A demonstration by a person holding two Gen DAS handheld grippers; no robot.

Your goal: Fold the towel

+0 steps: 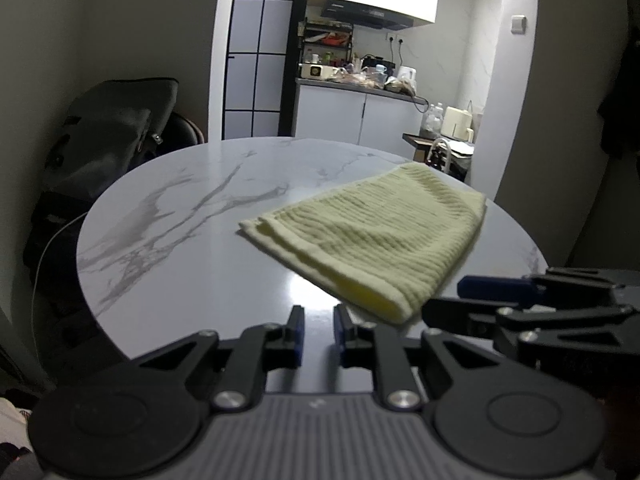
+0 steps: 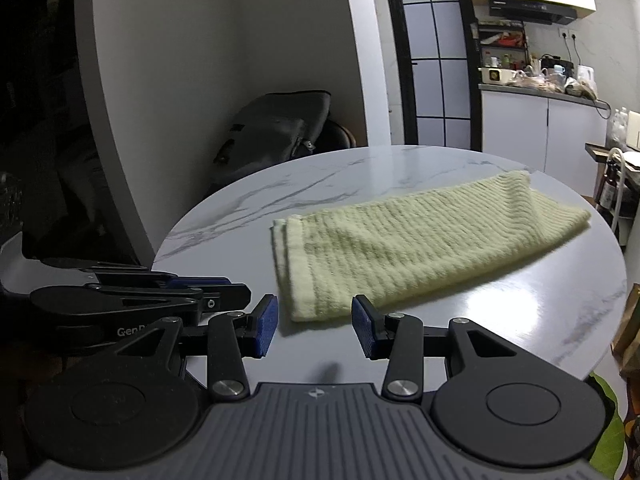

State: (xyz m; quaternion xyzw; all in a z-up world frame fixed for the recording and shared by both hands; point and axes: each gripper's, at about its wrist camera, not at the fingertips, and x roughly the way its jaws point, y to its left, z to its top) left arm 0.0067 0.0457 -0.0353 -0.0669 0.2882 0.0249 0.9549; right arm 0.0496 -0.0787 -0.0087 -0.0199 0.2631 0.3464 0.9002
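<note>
From the left wrist, the left gripper [image 1: 319, 330] is empty, jaws slightly apart, with the folded towel [image 1: 372, 236] toward the table [image 1: 168, 240]'s right edge. From the right wrist, the right gripper [image 2: 314, 326] is spread and empty at the towel's near end. Probably between folds; next comes pinching that near end.

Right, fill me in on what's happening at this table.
A person is working with two handheld grippers on a pale green towel, which lies folded on the round marble table. Neither gripper holds it at present. The left gripper sits just short of the towel's near corner, jaws only slightly apart with nothing between them. The right gripper has its jaws open wider, right at the towel's near edge, not gripping it.
</note>
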